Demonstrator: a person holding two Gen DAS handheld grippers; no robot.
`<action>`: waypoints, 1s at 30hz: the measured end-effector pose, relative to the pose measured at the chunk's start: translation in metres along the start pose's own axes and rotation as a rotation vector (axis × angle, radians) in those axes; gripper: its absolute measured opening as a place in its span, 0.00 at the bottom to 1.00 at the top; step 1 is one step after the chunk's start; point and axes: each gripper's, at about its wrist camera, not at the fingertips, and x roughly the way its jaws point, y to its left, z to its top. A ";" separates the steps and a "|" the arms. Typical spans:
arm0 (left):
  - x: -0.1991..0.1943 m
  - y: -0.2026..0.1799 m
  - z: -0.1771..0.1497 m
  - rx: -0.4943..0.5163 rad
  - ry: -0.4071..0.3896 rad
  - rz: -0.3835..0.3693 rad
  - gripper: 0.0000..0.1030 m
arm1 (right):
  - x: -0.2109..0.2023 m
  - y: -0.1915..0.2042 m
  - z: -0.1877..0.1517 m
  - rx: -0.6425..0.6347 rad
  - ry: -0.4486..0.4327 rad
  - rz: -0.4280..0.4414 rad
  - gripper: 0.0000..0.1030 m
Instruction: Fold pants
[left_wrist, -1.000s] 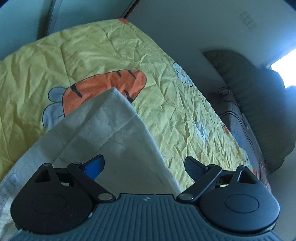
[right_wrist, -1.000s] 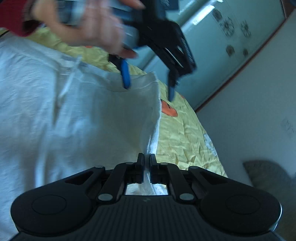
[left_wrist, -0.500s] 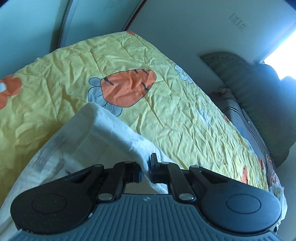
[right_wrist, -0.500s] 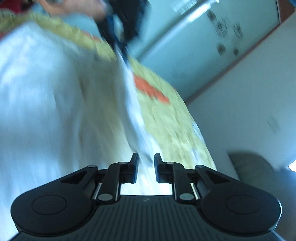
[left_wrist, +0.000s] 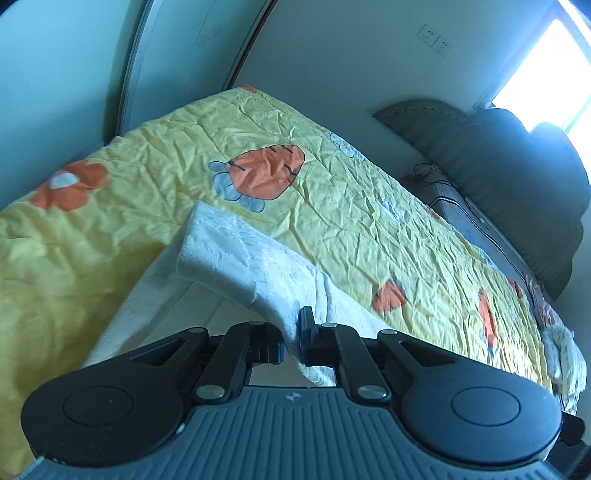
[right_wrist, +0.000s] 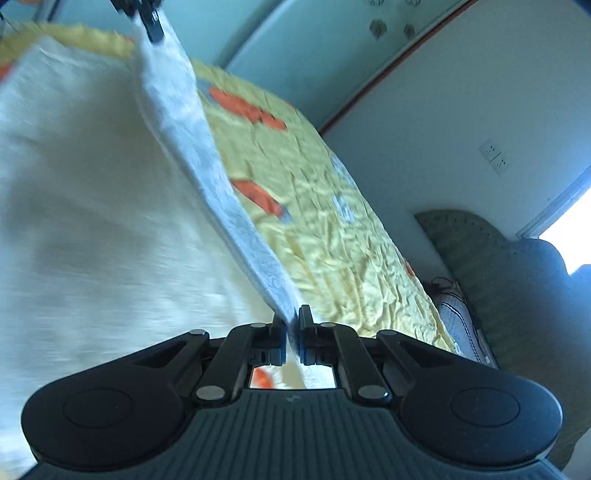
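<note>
The white pants (left_wrist: 236, 258) lie on a yellow carrot-print quilt (left_wrist: 351, 206). My left gripper (left_wrist: 292, 339) is shut on a lifted edge of the pants, and the cloth folds over just ahead of its fingers. In the right wrist view my right gripper (right_wrist: 292, 334) is shut on the pants (right_wrist: 92, 192) at another edge. A taut white strip runs from it up to the left gripper (right_wrist: 149, 20) at the top of that view. The rest of the pants hangs blurred at the left.
The quilt (right_wrist: 332, 221) covers a bed. A grey-green headboard (left_wrist: 498, 158) and a dark pillow (left_wrist: 461, 210) lie at the right. A wall with a socket (left_wrist: 436, 38) stands behind, with a bright window (left_wrist: 546, 74) at far right.
My left gripper has shut on the pants edge and lifted it. My right gripper, briefly looser, is shut on the cloth again, and the edge between both grippers is now stretched taut.
</note>
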 end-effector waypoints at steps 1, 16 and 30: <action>-0.011 0.004 -0.009 0.011 -0.002 0.001 0.09 | -0.014 0.010 0.000 0.009 -0.006 0.015 0.05; -0.042 0.043 -0.096 0.100 0.030 0.199 0.09 | -0.046 0.088 -0.025 0.148 0.009 0.136 0.05; -0.057 0.027 -0.101 0.229 -0.060 0.465 0.43 | -0.075 0.065 -0.047 0.385 -0.048 0.172 0.10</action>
